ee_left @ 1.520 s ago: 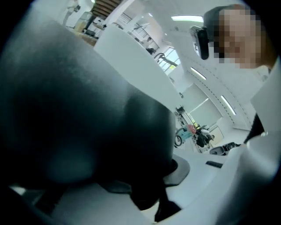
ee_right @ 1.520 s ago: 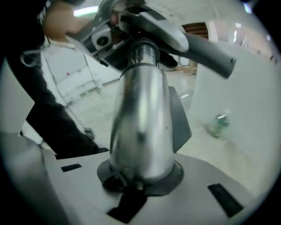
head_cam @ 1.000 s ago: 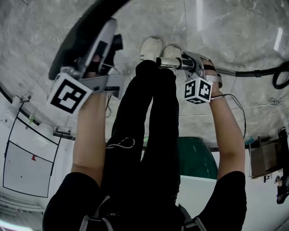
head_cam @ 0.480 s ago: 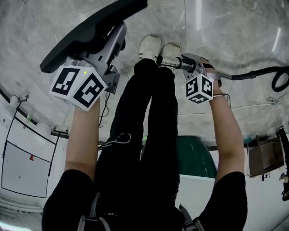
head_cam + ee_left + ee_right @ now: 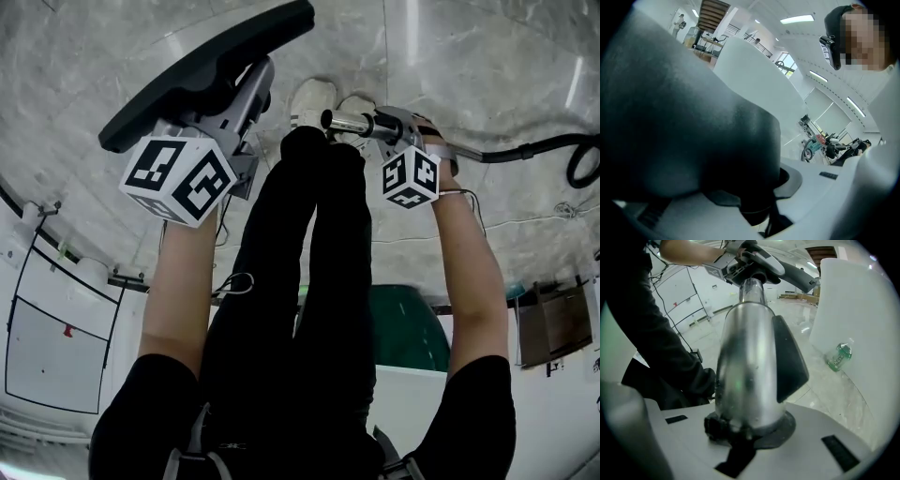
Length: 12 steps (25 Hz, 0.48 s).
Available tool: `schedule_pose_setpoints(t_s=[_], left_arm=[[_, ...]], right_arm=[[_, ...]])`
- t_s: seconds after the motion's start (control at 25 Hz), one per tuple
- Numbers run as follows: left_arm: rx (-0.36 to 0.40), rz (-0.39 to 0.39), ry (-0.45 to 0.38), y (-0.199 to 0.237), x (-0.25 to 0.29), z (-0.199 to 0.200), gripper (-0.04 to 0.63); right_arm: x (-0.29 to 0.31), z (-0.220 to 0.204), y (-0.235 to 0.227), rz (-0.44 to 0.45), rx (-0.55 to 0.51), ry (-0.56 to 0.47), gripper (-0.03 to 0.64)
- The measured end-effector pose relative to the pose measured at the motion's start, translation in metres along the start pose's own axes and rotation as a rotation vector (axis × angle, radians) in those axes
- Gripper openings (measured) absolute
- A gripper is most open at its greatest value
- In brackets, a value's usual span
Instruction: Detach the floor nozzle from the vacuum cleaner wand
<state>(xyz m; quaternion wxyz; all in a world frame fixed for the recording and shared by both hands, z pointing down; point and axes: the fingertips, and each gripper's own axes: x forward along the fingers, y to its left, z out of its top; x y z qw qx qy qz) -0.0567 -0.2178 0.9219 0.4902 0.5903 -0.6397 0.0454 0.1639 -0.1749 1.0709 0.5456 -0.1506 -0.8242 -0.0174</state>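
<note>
1. Jaws of the left gripper [image 5: 242, 103] are clamping on the neck of the dark floor nozzle [image 5: 202, 70] and holding it aloft above the marble floor [image 5: 469, 56].
2. The right gripper [image 5: 750, 427] is pinching the chrome wand [image 5: 747, 366], its jaws set narrowly around the tube.
3. From the head view, the nozzle is appearing clear of the wand's open end, though near it.
4. The nozzle is looking rigid, probably light but unwieldy, so the neck is offering the surest hold. The polished wand is looking slippery.

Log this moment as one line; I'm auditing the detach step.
left gripper: shut on floor nozzle | right gripper: shut on wand | floor nozzle: off wand, held apart
</note>
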Motion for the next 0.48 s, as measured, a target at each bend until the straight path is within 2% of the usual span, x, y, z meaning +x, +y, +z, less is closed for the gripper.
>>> schedule_pose_setpoints(t_s=[0.2, 0.48], left_arm=[[-0.031, -0.009, 0.014, 0.0009, 0.0046, -0.0069, 0.127], [-0.007, -0.012, 0.025, -0.0045, 0.005, -0.0086, 0.127]], right_arm=[[0.0074, -0.0003, -0.0025, -0.008, -0.016, 0.005, 0.054], [0.0092, -0.0025, -0.0085, -0.018, -0.008, 0.003, 0.054]])
